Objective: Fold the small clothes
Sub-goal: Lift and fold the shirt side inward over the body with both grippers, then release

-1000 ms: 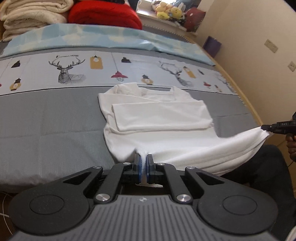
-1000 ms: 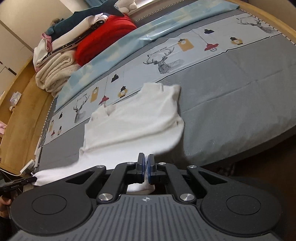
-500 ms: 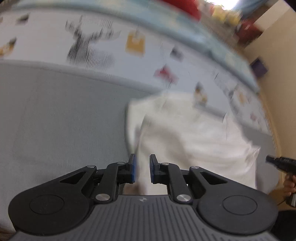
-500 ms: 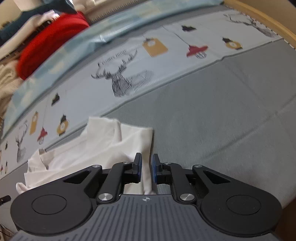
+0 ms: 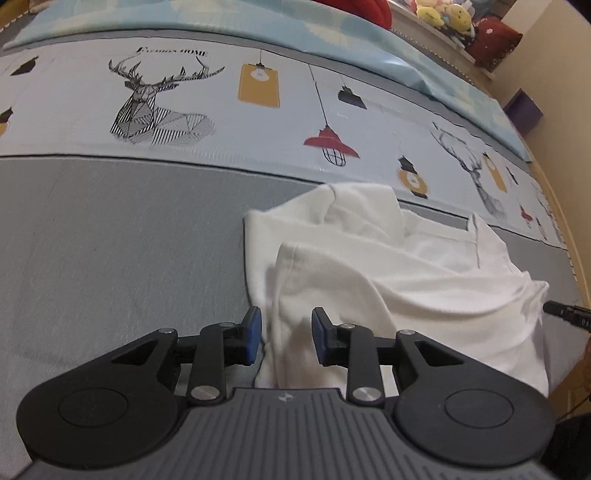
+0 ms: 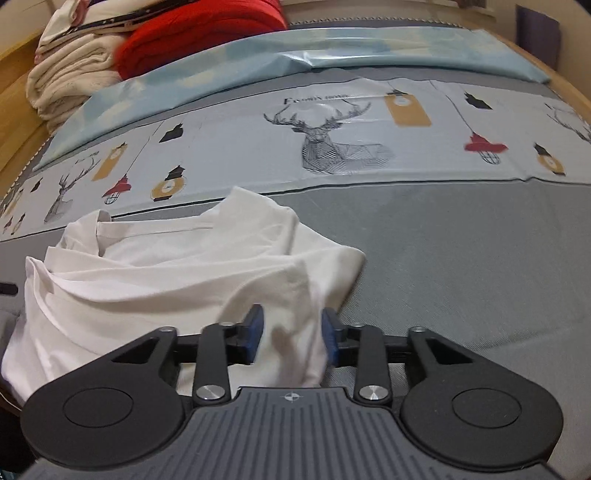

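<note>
A big bed with a grey cover (image 5: pixel 110 258) fills both views. A pale strip with drawn deer and hanging lamps (image 5: pixel 166 107) runs across it, and a light blue sheet (image 6: pixel 258 55) lies past that. At the far end sit a stack of folded cream blankets (image 6: pixel 70 81) and a red folded blanket (image 6: pixel 199 33) beside it.

The small white cotton shirt (image 5: pixel 388 273) lies on the grey part of the bed, near the front edge. It is doubled over and lumpy, with soft folds across the top.

The left tongs (image 5: pixel 286 336) are spread apart. Their blue pads (image 5: pixel 253 334) sit on each side of one edge of the shirt, and the cloth lies loose between them.

The right tongs (image 6: pixel 291 338) are spread apart too, with the shirt's other edge between the blue pads (image 6: pixel 255 334). The cloth there is not pinched.
</note>
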`<action>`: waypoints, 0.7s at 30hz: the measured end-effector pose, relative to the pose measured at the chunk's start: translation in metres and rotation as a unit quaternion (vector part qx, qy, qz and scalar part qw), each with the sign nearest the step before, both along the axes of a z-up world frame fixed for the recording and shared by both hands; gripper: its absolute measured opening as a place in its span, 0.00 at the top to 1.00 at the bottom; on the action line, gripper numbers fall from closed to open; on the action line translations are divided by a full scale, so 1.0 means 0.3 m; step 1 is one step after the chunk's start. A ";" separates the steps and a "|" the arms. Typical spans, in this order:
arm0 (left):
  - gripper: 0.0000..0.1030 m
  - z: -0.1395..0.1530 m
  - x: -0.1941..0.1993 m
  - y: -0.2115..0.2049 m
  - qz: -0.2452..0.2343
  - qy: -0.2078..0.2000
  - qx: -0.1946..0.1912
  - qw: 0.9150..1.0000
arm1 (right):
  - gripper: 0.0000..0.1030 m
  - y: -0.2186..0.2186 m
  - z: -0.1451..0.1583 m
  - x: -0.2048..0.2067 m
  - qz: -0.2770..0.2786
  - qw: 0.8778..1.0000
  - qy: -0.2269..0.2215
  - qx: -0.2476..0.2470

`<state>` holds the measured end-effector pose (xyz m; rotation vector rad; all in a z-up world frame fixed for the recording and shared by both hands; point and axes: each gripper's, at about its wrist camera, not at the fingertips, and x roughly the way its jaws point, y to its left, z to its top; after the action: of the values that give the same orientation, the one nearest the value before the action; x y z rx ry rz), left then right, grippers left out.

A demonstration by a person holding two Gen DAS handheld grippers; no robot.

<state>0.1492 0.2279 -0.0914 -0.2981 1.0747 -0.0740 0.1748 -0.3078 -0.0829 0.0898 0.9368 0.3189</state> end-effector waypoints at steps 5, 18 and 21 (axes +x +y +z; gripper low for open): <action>0.68 -0.027 0.060 -0.012 0.014 0.014 0.009 1.000 | 0.63 0.080 -0.036 0.055 0.016 0.998 -0.005 -0.060; 0.95 0.073 0.096 0.002 0.023 -0.079 0.007 0.997 | 0.93 0.057 0.052 0.126 -0.052 0.997 -0.053 0.003; 0.96 0.109 0.096 0.011 0.049 -0.116 0.019 0.992 | 0.93 0.021 0.100 0.131 -0.109 0.990 -0.086 0.038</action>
<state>0.1779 0.2313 -0.0588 -0.2987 0.8280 0.0003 0.2141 -0.3015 -0.0529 0.2289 0.7356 0.1566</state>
